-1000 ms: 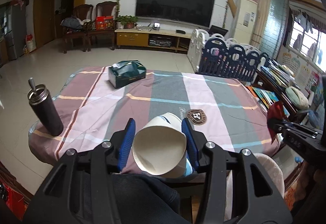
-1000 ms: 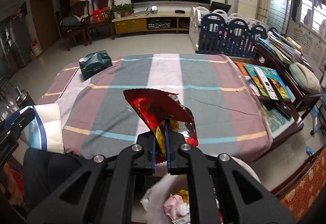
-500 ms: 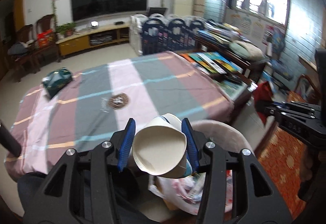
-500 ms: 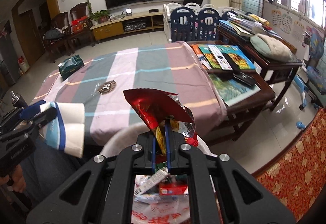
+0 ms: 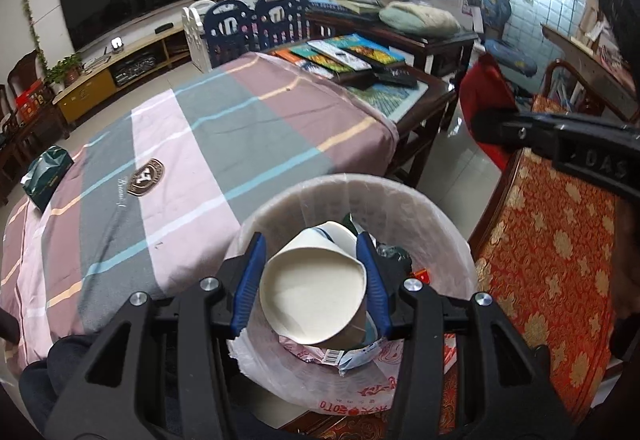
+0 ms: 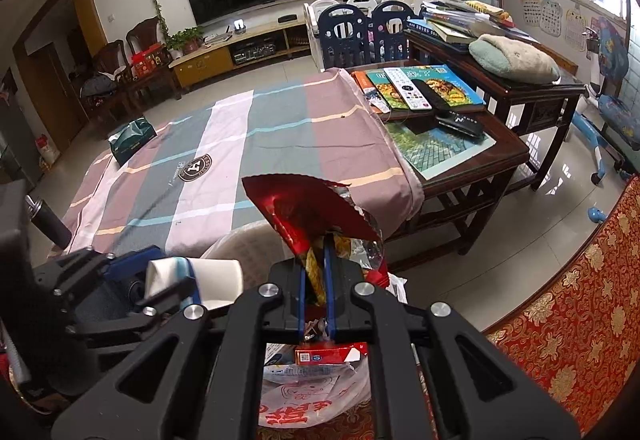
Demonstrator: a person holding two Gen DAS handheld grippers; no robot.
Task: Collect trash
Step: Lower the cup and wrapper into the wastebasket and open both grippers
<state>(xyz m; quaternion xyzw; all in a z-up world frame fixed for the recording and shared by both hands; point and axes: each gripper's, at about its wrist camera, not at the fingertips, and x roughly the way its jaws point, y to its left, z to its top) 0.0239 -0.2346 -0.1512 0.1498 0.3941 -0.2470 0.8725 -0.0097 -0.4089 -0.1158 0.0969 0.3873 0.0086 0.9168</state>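
Note:
My left gripper (image 5: 312, 280) is shut on a squashed white paper cup (image 5: 316, 296) with a blue stripe, held right above the open bin (image 5: 448, 224), which is lined with a white plastic bag and holds several wrappers. In the right wrist view the cup (image 6: 216, 276) shows at lower left. My right gripper (image 6: 315, 280) is shut on a red foil snack wrapper (image 6: 304, 207), held over the same bin (image 6: 240, 240). In the left wrist view the right gripper shows at the right edge with the red wrapper (image 5: 480, 99).
A table with a striped cloth (image 5: 180, 143) stands behind the bin, with a green tissue pack (image 5: 46, 175) at its far left. A dark wooden side table (image 6: 460, 143) holds books and remotes. A red patterned cushion (image 5: 552, 260) lies to the right. A black flask (image 6: 48, 220) stands at the left.
Both grippers have swung right and down, from over the table to over the bin. The cup now hangs above the bin's opening. Both grips are unchanged.

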